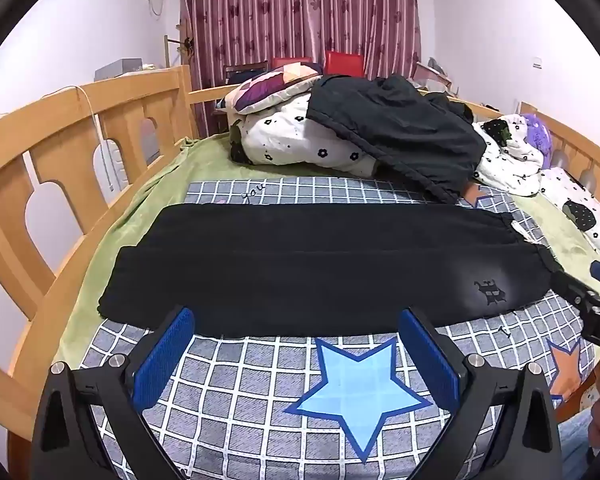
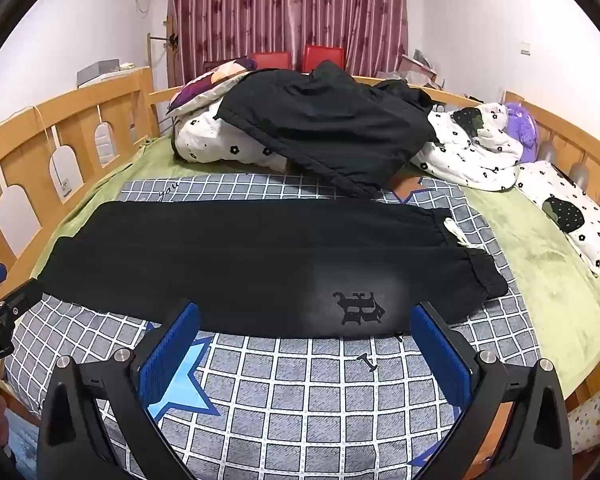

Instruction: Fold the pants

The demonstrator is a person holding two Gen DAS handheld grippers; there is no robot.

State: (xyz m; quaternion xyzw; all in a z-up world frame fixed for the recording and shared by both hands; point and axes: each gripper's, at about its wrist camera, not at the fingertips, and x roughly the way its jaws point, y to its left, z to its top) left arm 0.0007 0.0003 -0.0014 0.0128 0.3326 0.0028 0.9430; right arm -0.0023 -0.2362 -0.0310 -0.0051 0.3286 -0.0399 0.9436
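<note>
Black pants (image 1: 320,264) lie flat across the checkered sheet (image 1: 260,392), one leg on the other. The waistband with a white drawstring (image 2: 456,234) is to the right and the cuffs are to the left. A dark logo (image 2: 360,308) marks the near leg. My left gripper (image 1: 296,316) stands open at the pants' near edge, left of the middle, with nothing between its blue pads. My right gripper (image 2: 305,308) is open too, at the near edge by the logo. Each gripper shows at the other view's side edge: the right gripper (image 1: 592,284) and the left gripper (image 2: 4,286).
A heap of flowered quilt (image 1: 296,140) with another black garment (image 1: 396,128) draped over it fills the far half of the bed. A pillow (image 2: 572,216) lies at the right. Wooden rails (image 1: 60,152) run along the left and far sides. A green blanket (image 2: 540,264) lies under the sheet.
</note>
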